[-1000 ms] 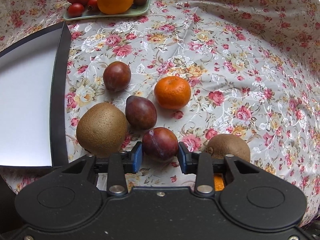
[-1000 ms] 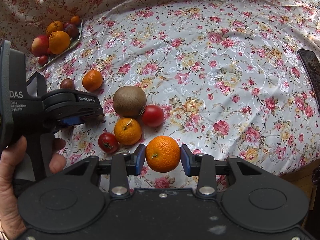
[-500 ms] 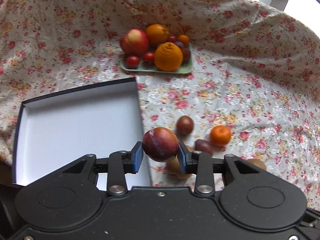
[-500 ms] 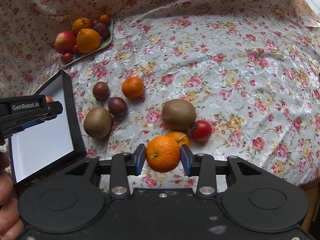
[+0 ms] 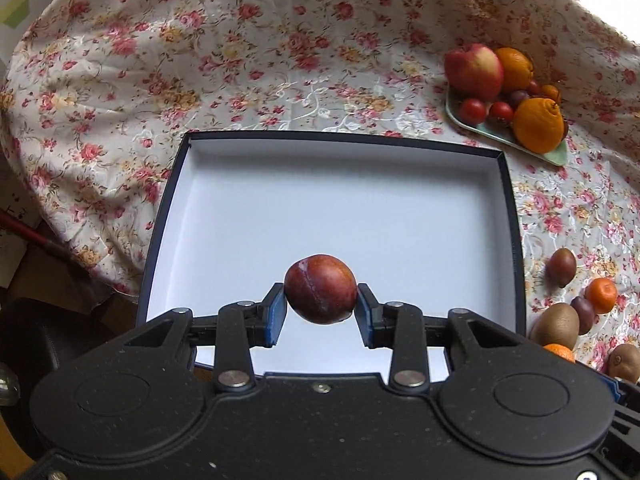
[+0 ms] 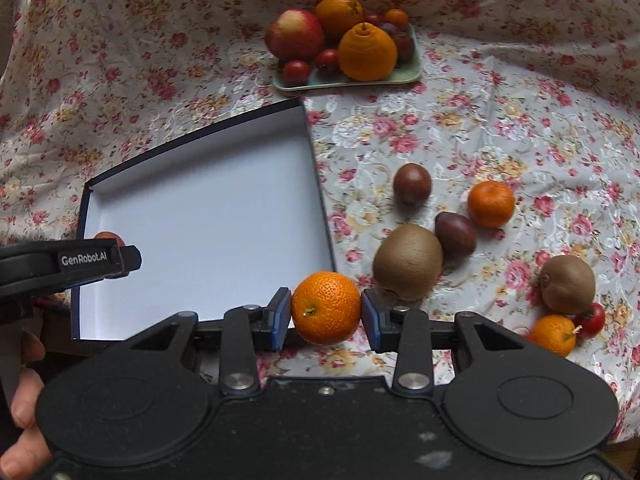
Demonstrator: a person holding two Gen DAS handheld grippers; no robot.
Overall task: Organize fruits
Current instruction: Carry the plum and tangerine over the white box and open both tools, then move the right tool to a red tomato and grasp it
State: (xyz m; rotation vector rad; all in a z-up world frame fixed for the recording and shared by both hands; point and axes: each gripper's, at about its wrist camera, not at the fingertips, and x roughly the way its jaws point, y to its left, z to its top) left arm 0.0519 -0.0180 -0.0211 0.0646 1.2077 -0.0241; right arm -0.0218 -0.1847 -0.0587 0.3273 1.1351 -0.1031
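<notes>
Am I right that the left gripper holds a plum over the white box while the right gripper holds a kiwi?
Not quite. The right gripper holds an orange, not a kiwi; the right wrist view shows it clamped between the blue pads. The rest stands: the left gripper holds the plum over the white box.

One box, one tray. Loose on the cloth: two kiwis, two plums, two mandarins, one tomato. Held: one plum and one orange (one per gripper). On the tray: one apple, two oranges, two tomatoes; its small dark fruits are too crowded to count.
</notes>
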